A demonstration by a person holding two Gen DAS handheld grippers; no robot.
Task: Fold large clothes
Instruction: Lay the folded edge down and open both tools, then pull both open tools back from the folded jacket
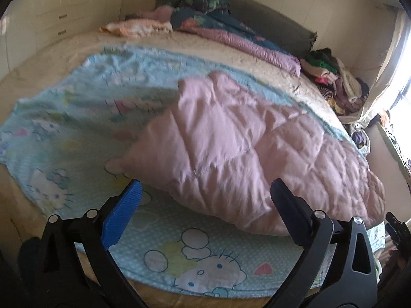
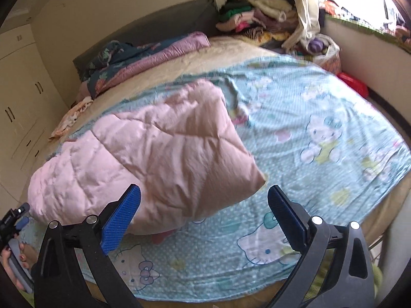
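Observation:
A pink quilted padded garment (image 1: 231, 143) lies folded over on a light blue cartoon-print sheet (image 1: 77, 107) spread across the bed. My left gripper (image 1: 205, 192) hovers open just in front of its near edge, blue pads wide apart, nothing between them. In the right wrist view the same pink garment (image 2: 154, 148) lies to the left of centre on the blue sheet (image 2: 321, 133). My right gripper (image 2: 204, 197) stands open over the garment's near corner, holding nothing. The left gripper (image 2: 15, 220), with a hand on its handle, shows at the lower left edge.
A rolled purple and dark floral quilt (image 1: 231, 36) lies along the grey headboard (image 2: 154, 25). A pile of clothes (image 1: 334, 77) sits at the bed's far corner by a curtain (image 2: 305, 7). Cream wardrobes (image 2: 18, 97) line one side. A red object (image 2: 353, 83) lies beside the bed.

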